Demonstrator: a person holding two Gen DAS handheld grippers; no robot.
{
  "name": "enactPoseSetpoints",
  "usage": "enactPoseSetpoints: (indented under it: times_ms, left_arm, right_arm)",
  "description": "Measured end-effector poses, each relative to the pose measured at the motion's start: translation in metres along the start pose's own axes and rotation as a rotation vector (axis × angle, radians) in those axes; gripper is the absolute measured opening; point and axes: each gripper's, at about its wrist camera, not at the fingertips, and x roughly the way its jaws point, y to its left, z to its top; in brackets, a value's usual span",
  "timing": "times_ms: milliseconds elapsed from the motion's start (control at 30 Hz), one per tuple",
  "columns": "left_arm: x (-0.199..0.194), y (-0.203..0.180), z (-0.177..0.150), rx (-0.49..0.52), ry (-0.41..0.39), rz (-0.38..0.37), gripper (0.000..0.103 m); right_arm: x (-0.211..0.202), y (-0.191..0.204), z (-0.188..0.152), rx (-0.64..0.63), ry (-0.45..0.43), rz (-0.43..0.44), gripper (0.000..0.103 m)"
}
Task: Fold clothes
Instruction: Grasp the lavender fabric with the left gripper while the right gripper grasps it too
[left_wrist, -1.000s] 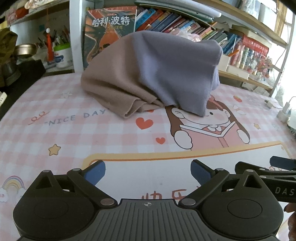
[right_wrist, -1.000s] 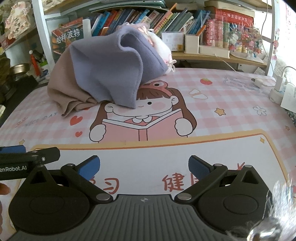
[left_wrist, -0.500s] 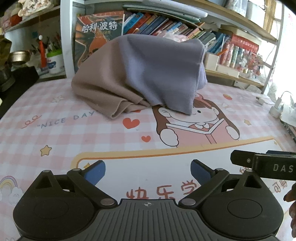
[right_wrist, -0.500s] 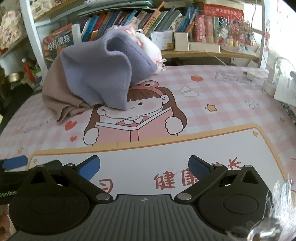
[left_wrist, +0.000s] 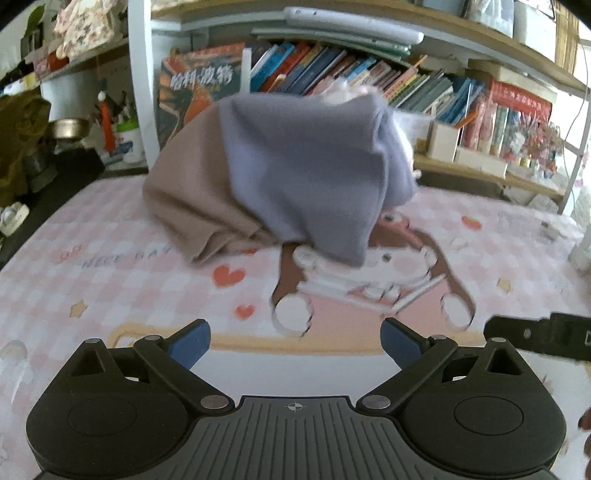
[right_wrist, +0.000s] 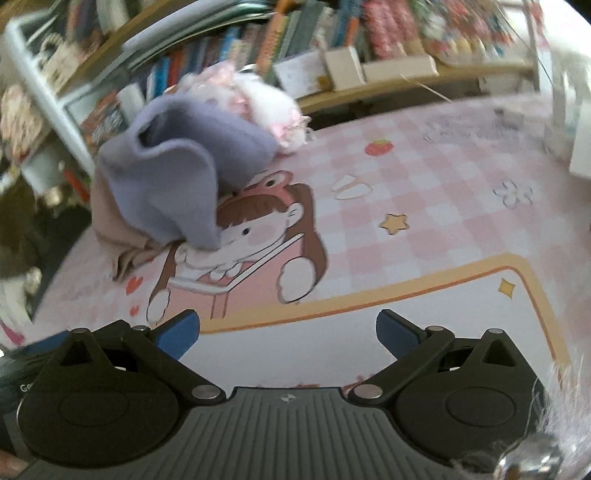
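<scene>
From the left wrist, the left gripper (left_wrist: 295, 341) has its fingers (left_wrist: 190, 341) spread wide with nothing between them, over the printed mat on the bench (left_wrist: 110, 266); the clothes (left_wrist: 280, 177), a lilac piece draped over a tan one in an unfolded heap, lie straight ahead of the fingers and well apart from them, a little left of centre, the heap's long axis running across the view from left to right; to the right of the fingers a black bar of the right gripper (left_wrist: 539, 336) comes in, its lettering too cut off to read; on the mat left of the heap blurred print seems to say "NICE DAY", and a book (left_wrist: 199, 92) behind the heap bears Chinese characters too smeared to read. From the right wrist, the right gripper (right_wrist: 288, 334) is likewise wide and empty; the clothes (right_wrist: 173, 184) lie ahead and well to the left of its fingers (right_wrist: 397, 334), so the left gripper looks the nearer; at the far left a label begins "Ge" and is cut off.
</scene>
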Motion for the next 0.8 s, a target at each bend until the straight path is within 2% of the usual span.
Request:
enactPoseSetpoints:
  times_ms: [167,367,500,633,733,800]
  left_arm:
    - [0.006,-0.02,0.034,0.012,-0.053,0.034,0.1]
    - [0.019,-0.042,0.074,0.059,-0.135,0.136,0.1]
    - [0.031,-0.054,0.089,0.073,-0.171,0.192,0.1]
    - [0.046,-0.064,0.096,0.11,-0.17,0.23,0.1]
    - [0.052,-0.064,0.099,0.09,-0.147,0.247,0.099]
    - [0.051,-0.065,0.1,0.073,-0.152,0.254,0.094]
  right_arm:
    - [-0.004,-0.032,0.016,0.136,-0.009,0.054,0.103]
    - [-0.006,-0.055,0.029,0.251,-0.002,0.109,0.103]
    - [-0.007,-0.064,0.032,0.315,0.014,0.17,0.103]
    - [-0.01,-0.067,0.032,0.343,0.033,0.226,0.103]
    - [-0.013,-0.069,0.031,0.35,0.045,0.253,0.103]
    - [-0.014,-0.071,0.03,0.361,0.051,0.281,0.103]
